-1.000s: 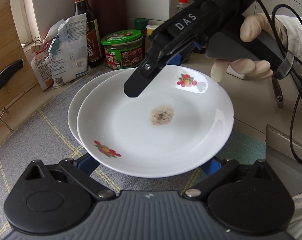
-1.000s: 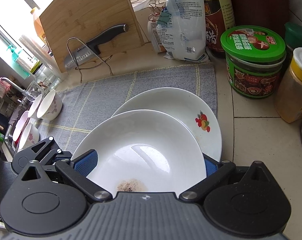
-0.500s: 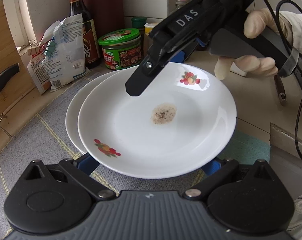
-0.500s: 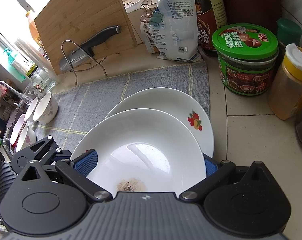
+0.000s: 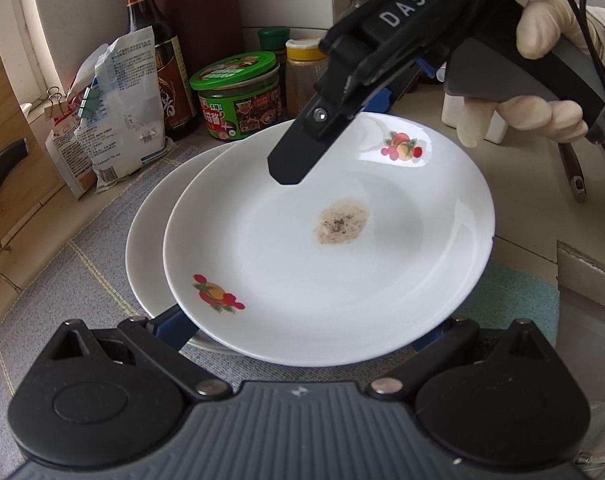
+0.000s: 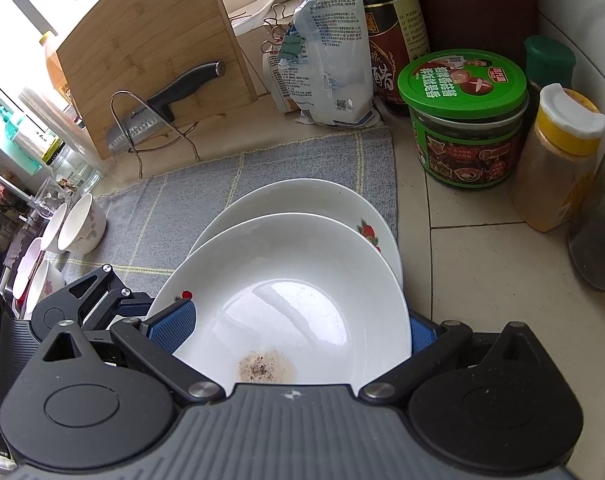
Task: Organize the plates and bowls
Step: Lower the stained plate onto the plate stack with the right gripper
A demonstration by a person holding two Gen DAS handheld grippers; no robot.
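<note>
The upper plate (image 5: 330, 240) was glossy white glazed ware, round and shallow, printed with small red-and-orange fruit sprigs near the rim and marked at its centre by a dry, speckled brown stain (image 5: 344, 226). It sat offset over a second matching plate (image 5: 150, 240), whose rim showed as a crescent on one side; both were over a grey woven cloth (image 5: 62, 280) crossed by pale yellow lines, spread on the beige tiled tabletop (image 6: 482, 272). The left tool (image 5: 302, 332), matte black with blue ribbed pads, had its fingers spread wide on either side of the upper plate's near edge, the tips hidden beneath it. The right tool (image 6: 298, 328), held by a gloved hand (image 5: 542, 76), likewise stood open with a blue pad on each side of that plate; whether the pads touched the rim could not be told. Behind stood a green-lidded jar (image 6: 466, 120), a dark glass bottle (image 6: 394, 36), a crinkled plastic bag (image 6: 330, 60) and a bamboo board (image 6: 150, 52). Small floral bowls (image 6: 78, 224) lay tipped at the cloth's far end.
</note>
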